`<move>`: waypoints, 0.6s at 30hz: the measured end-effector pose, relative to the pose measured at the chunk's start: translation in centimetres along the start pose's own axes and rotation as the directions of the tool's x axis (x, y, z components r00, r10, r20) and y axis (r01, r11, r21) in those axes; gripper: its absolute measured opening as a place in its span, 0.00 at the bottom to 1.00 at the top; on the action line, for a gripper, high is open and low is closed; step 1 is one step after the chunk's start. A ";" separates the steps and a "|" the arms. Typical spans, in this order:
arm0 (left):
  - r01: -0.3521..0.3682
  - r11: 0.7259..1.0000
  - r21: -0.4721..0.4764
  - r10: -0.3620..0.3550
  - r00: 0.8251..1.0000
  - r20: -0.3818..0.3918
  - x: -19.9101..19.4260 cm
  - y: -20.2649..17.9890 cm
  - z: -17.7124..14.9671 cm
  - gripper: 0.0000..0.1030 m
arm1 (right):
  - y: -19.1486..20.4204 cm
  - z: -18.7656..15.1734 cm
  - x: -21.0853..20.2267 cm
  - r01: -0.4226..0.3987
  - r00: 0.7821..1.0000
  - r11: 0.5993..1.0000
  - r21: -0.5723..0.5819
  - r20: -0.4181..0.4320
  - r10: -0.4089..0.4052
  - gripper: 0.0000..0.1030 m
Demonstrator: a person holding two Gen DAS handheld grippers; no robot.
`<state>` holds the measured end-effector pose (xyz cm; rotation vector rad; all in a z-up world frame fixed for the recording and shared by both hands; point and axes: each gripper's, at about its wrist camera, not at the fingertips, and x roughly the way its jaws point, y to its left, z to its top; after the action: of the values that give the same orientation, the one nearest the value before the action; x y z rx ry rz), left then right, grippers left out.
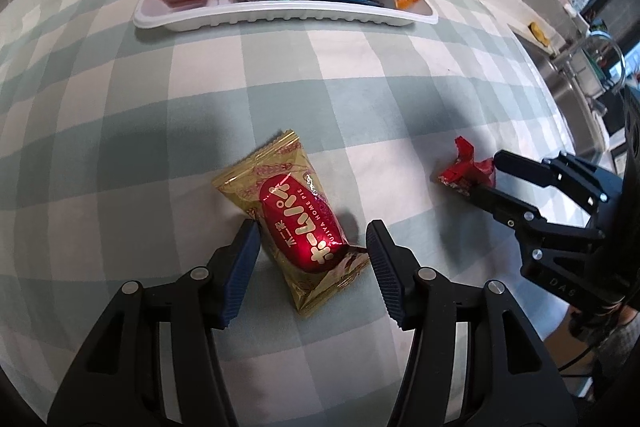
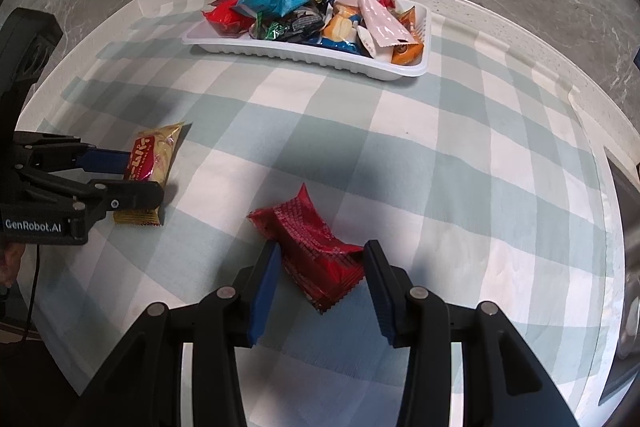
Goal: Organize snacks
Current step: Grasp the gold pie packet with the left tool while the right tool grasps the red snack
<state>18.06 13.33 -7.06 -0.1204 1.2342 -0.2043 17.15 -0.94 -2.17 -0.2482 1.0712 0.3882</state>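
The gold snack packet [image 1: 292,223] lies flat on the checked cloth [image 1: 360,75], on the near side of the white tray [image 1: 280,19] and well apart from it; the left gripper [image 1: 310,227] straddles it, its left pad touching the packet's edge and its right pad standing just clear, so the jaws are open around it; the packet is gold foil with a red oval label bearing pale lettering and crimped ends, set slantwise between the fingers. The red snack packet [image 2: 316,247] lies farther from the tray's near rim, to the right of the gold one; the right gripper [image 2: 320,251] has it between both blue pads, which press its sides, closed on it; it is dark red, crinkled foil with fine print and a sawtooth end. The tray holds a heap of mixed packets [image 2: 304,15], red, blue, pink and orange.
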 end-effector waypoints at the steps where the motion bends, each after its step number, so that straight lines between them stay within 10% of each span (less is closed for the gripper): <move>1: -0.008 1.000 0.018 0.008 1.000 0.004 0.0 -0.2 -0.1 0.52 | 0.0 0.0 0.0 0.001 1.000 1.000 -0.003 -0.001 -0.001 0.45; 18: -0.046 0.994 0.096 0.040 0.997 0.060 -0.4 0.4 -1.3 0.28 | -0.1 0.1 -0.5 -0.031 0.999 1.000 -0.001 0.011 0.031 0.19</move>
<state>16.76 13.79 -7.18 -0.0151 1.1661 -0.2215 17.08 -1.09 -1.63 -0.2299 1.0653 0.4173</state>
